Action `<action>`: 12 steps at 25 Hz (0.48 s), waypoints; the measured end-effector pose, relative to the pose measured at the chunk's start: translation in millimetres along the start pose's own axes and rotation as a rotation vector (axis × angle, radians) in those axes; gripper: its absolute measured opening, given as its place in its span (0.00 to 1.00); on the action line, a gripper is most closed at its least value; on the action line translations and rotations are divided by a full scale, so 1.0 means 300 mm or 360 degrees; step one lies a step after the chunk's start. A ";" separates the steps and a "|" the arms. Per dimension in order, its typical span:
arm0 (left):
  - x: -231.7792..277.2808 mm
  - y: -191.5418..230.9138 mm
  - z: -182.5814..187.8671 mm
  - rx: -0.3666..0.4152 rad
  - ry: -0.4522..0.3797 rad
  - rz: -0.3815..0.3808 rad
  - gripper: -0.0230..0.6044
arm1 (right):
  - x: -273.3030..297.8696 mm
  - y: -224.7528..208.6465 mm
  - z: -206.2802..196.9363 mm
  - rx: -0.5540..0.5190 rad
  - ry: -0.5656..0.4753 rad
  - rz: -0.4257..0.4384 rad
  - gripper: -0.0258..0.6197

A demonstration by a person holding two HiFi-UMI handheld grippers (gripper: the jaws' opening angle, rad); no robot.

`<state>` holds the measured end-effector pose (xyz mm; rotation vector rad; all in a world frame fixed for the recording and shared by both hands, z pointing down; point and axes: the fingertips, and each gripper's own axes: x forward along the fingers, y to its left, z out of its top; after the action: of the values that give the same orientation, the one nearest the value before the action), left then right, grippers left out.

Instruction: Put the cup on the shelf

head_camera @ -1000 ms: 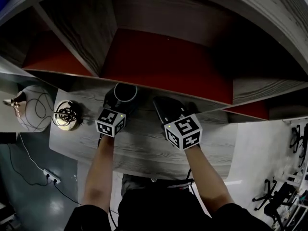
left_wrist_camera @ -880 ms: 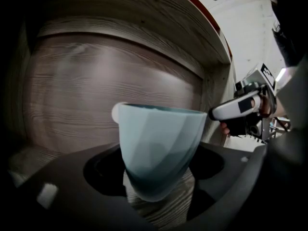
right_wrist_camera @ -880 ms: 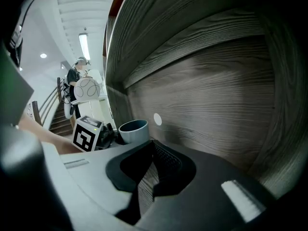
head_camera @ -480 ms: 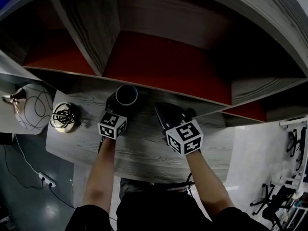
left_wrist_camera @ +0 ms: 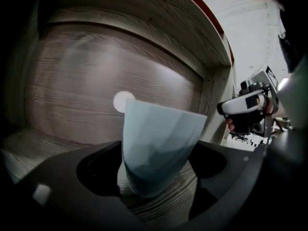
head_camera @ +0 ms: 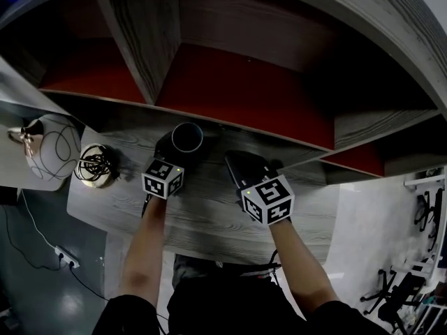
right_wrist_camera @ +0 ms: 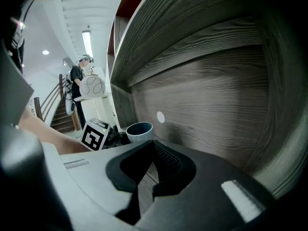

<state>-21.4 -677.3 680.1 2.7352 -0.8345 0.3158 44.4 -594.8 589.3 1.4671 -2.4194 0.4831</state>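
Since the pale blue faceted cup [left_wrist_camera: 161, 138] already stands upright on the wood-grain shelf board [head_camera: 209, 204], close to the compartment's back panel [left_wrist_camera: 91, 90] and just below a small white round cap [left_wrist_camera: 123, 101] on that panel, the step in hand reads as the release at the end of the placing. The left gripper [left_wrist_camera: 156, 172] has its jaws spread wide, one on either side of the cup's lower half, and they have just been opening. Dark gaps show between each jaw and the cup's wall, so neither pad seems to press on it, though the view is murky there and a light brush can't be ruled out. The right gripper [right_wrist_camera: 153, 150] sits just to the right of the cup over the same board, its jaws pressed together on nothing (it plays no part in this step, as far as one can judge). What the next move calls for, I think, is a clean withdrawal of the left gripper: straight back along the board and kept level, because the cup flares towards its rim and a rising or twisting jaw could catch the wall and tip it. Once the jaws are clear of the cup, the task looks finished.
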 end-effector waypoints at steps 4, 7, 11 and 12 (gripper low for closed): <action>-0.049 -0.003 -0.010 -0.0014 0.0053 0.0033 0.74 | -0.024 0.011 0.002 0.0000 0.0012 0.0013 0.06; -0.113 -0.016 -0.007 -0.0023 0.0077 0.0070 0.74 | -0.054 0.027 0.002 -0.0003 0.0026 0.0034 0.06; -0.225 -0.074 0.022 -0.0084 0.0078 0.0066 0.73 | -0.119 0.051 -0.004 -0.0059 0.0070 0.0085 0.06; -0.257 -0.090 0.032 -0.0111 0.0068 0.0067 0.70 | -0.139 0.053 -0.005 -0.0071 0.0080 0.0093 0.06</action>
<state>-67.3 -619.1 644.3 2.6405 -0.8761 0.3456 49.2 -553.8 572.0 1.3535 -2.4238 0.4700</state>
